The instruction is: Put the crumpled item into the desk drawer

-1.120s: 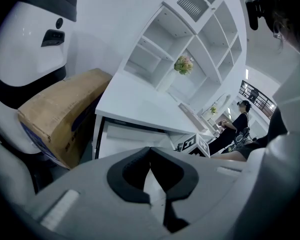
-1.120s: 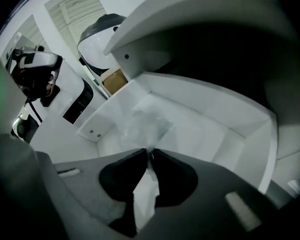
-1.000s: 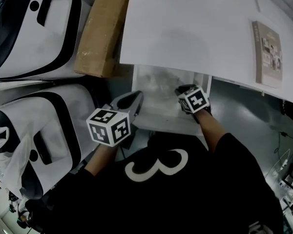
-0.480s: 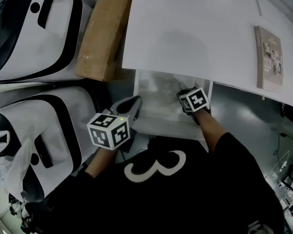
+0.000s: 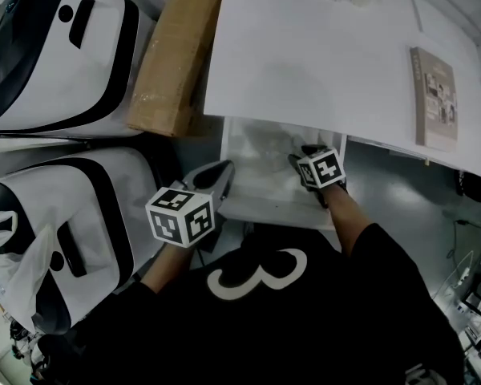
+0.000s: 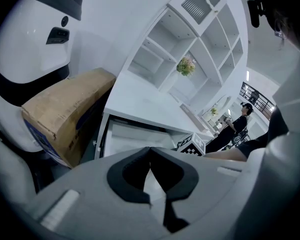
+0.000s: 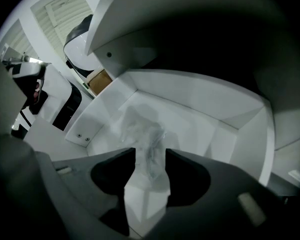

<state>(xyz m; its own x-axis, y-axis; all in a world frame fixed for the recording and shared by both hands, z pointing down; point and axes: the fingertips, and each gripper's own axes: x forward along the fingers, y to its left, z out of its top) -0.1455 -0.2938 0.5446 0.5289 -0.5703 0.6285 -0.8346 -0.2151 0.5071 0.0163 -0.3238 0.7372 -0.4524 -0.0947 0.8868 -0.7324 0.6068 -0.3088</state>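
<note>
White desk (image 5: 305, 54) over open desk drawer (image 5: 264, 207), crumpled item (image 7: 142, 126) inside between opening right gripper (image 7: 150, 149) jaws, left gripper (image 6: 150, 149) pressed together, empty, outside drawer's front; possible snag on pads at pull-back, dragging it back out.

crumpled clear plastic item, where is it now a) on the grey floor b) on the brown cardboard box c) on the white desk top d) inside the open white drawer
d: the crumpled clear plastic item lies on the bottom of the open white drawer.
</note>
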